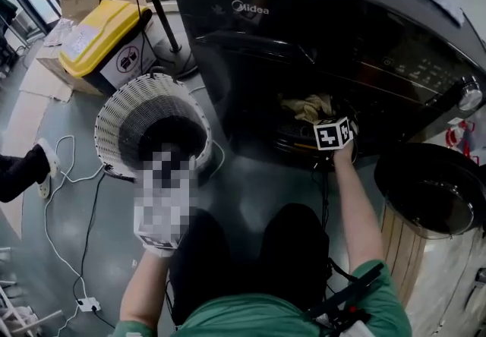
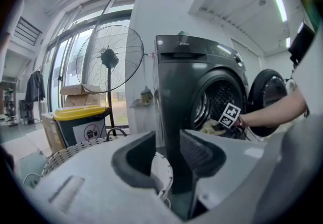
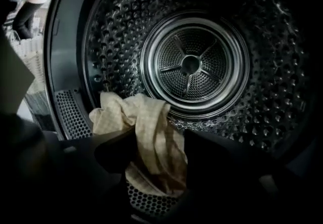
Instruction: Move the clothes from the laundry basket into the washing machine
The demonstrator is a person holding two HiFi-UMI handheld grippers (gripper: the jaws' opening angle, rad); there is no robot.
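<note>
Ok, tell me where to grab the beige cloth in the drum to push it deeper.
Probably best to take the bunched ridge of the cloth where it humps up off the drum front, coming straight in through the door opening from slightly above. That hump stands clear of the wall; the lower tail lies flat. The right tongs straddle it, open.

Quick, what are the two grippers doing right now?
Left gripper: open, empty.
Right gripper: open, cloth loose between its jaws.

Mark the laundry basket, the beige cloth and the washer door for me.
laundry basket [image 1: 112, 115], head view, white woven wall.
beige cloth [image 3: 146, 122], right gripper view, middle fold.
washer door [image 1: 429, 187], head view, dark round centre.
</note>
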